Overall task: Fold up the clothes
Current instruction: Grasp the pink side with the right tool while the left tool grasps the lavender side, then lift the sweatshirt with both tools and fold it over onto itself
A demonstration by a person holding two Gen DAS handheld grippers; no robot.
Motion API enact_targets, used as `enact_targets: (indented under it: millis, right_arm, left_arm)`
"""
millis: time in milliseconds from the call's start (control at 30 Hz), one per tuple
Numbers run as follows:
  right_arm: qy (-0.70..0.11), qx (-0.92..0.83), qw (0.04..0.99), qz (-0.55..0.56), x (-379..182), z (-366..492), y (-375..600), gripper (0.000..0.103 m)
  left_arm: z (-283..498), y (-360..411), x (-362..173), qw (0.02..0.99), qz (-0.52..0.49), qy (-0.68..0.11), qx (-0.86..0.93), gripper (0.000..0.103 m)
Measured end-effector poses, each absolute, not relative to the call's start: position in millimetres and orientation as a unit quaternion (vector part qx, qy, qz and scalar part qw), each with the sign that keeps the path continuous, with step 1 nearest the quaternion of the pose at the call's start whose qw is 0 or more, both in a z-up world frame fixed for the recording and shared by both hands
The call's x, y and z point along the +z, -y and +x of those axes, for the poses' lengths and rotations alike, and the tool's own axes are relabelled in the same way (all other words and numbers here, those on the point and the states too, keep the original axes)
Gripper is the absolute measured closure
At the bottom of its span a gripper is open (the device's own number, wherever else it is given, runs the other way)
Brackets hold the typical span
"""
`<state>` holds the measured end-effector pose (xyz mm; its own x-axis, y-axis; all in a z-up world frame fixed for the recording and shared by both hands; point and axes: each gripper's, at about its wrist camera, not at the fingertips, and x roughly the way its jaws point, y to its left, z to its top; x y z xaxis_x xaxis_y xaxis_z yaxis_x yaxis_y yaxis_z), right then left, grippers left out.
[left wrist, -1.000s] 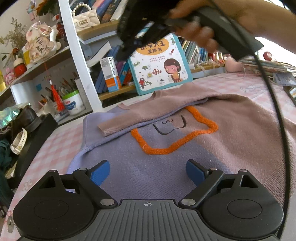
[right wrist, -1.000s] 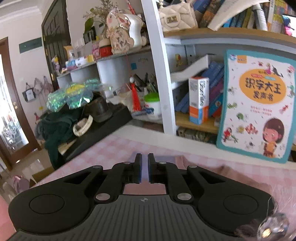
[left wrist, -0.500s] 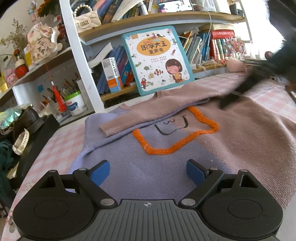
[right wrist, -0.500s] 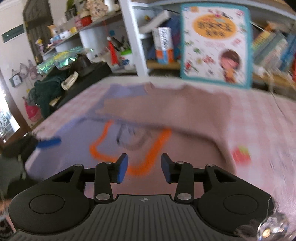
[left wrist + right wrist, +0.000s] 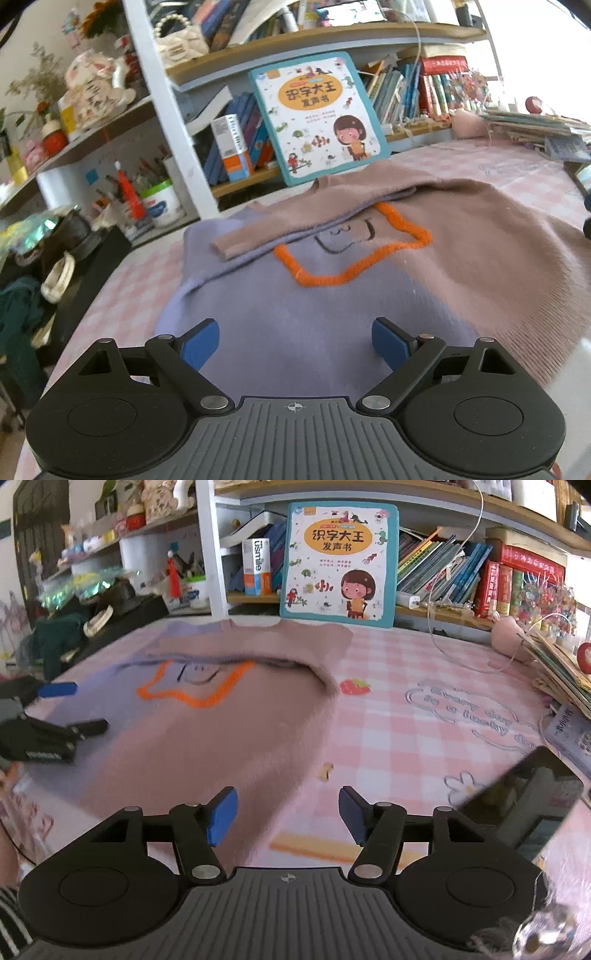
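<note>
Sweater: two-tone knit, lilac and dusty brown, orange star outline on the chest. Lies flat on the pink checked tablecloth, neckline toward the picture book, hem toward the grippers. One sleeve already folded across the chest, just above the star.

Handling, judging by the fuzzy knit: soft, light, no stiffness, likely to sag and drag if lifted by one point. Not fragile, not slippery. Best pinched at an edge with some body: hem corner or side seam, through both layers.

Left gripper: spread wide, nothing between the pads, hangs over the lilac half near the hem; contact with the cloth can't be confirmed.

Right gripper: jaws have just been opening, now about half spread, empty. Straddles the sweater's brown side edge near the hem, one pad over knit, one over tablecloth. Touching or hovering: can't tell.
</note>
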<state>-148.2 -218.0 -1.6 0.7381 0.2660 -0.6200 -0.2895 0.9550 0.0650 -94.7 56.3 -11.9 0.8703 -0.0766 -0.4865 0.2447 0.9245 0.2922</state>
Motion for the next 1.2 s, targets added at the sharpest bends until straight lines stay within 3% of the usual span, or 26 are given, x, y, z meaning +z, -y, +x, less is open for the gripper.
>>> enact_targets:
  millis: [333,533,633,733,800,867,1000,1200]
  right_arm:
    - [-0.351,0.172,0.92,0.032,-13.2,-153.7,227.4,0.041]
    - [-0.348,0.184,0.918,0.048,-13.1,-151.8,227.2,0.041]
    - [-0.346,0.185,0.919,0.046,-13.2,-151.2,225.4,0.048]
    - [-0.344,0.194,0.918,0.04,-13.6,-150.8,222.3,0.059]
    - [-0.343,0.202,0.916,0.041,-14.5,-150.0,220.4,0.077]
    - [-0.34,0.199,0.918,0.046,-15.1,-148.9,220.3,0.088]
    - [-0.306,0.218,0.919,0.118,-9.6,-148.0,233.6,0.093]
    - [-0.317,0.225,0.908,0.158,-10.1,-139.9,239.8,0.089]
  left_arm:
    - [-138.2,-124.8,15.4,0.964,0.064,-0.256,0.001,0.013]
    - [-132.0,-144.7,10.9,0.959,0.007,-0.283,-0.005,0.038]
    - [-125.7,-143.9,-1.6,0.952,-0.014,-0.306,-0.018,0.053]
    - [-119.9,-144.1,-12.1,0.948,-0.044,-0.313,-0.027,0.075]
    - [-119.3,-150.0,-13.0,0.948,-0.078,-0.307,-0.024,0.09]
    - [-119.7,-156.4,-10.4,0.948,-0.122,-0.294,-0.031,0.097]
    - [-122.4,-151.2,4.6,0.954,-0.121,-0.267,-0.059,0.096]
    - [-113.7,-156.2,-0.7,0.941,-0.115,-0.312,-0.059,0.087]
